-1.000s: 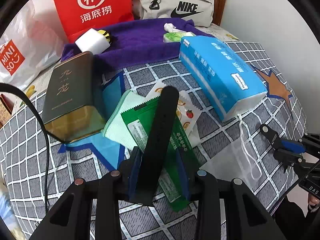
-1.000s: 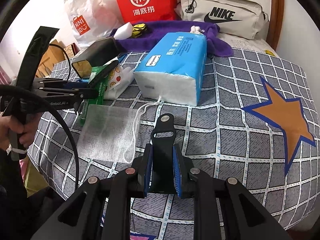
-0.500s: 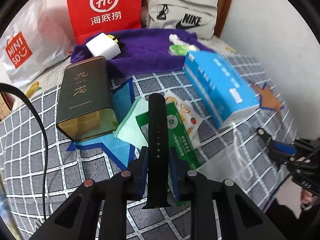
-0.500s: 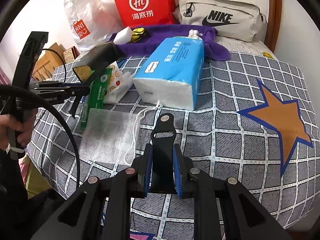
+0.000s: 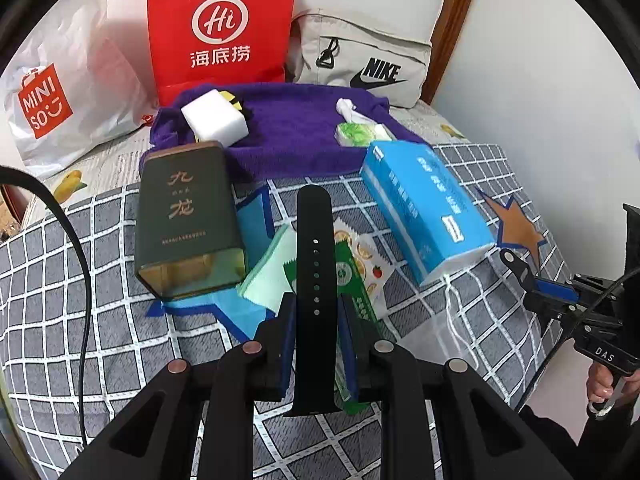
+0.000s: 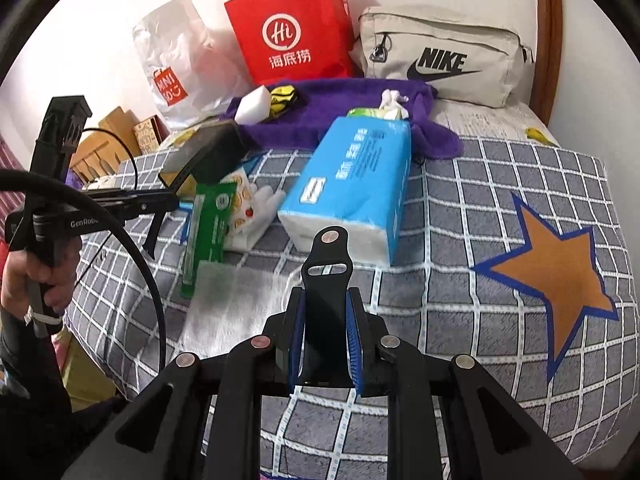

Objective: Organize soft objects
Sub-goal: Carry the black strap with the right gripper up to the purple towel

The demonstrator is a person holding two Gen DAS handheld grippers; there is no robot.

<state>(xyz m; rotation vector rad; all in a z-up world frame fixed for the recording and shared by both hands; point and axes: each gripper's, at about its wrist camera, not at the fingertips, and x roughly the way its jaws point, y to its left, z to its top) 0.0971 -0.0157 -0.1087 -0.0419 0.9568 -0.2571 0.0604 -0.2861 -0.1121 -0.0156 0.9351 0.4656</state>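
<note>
My left gripper (image 5: 316,304) is shut on a long black watch strap (image 5: 314,240) with a row of holes, which sticks out forward above the bed. Under it lie a green packet (image 5: 354,284) and a mint cloth (image 5: 272,276). My right gripper (image 6: 326,300) is shut on the shorter black strap piece (image 6: 328,264), the one with a stud and a slot, held above the checked bedspread (image 6: 480,216). In the right wrist view the left gripper (image 6: 160,204) hovers at the left with the long strap (image 6: 154,236) hanging from it. A white mesh pouch (image 6: 236,304) lies flat nearby.
A blue tissue pack (image 5: 424,208) lies at the right, a dark tea tin (image 5: 184,216) at the left. Behind them a purple towel (image 5: 296,128) carries a white sponge (image 5: 214,120) and a small wipes pack (image 5: 360,134). A red paper bag (image 5: 220,28), a Nike bag (image 5: 360,64) and a Miniso bag (image 5: 52,96) line the wall.
The left jaws closed onto the long strap, which now points straight ahead. Both grippers rose from the bed with their strap pieces.
</note>
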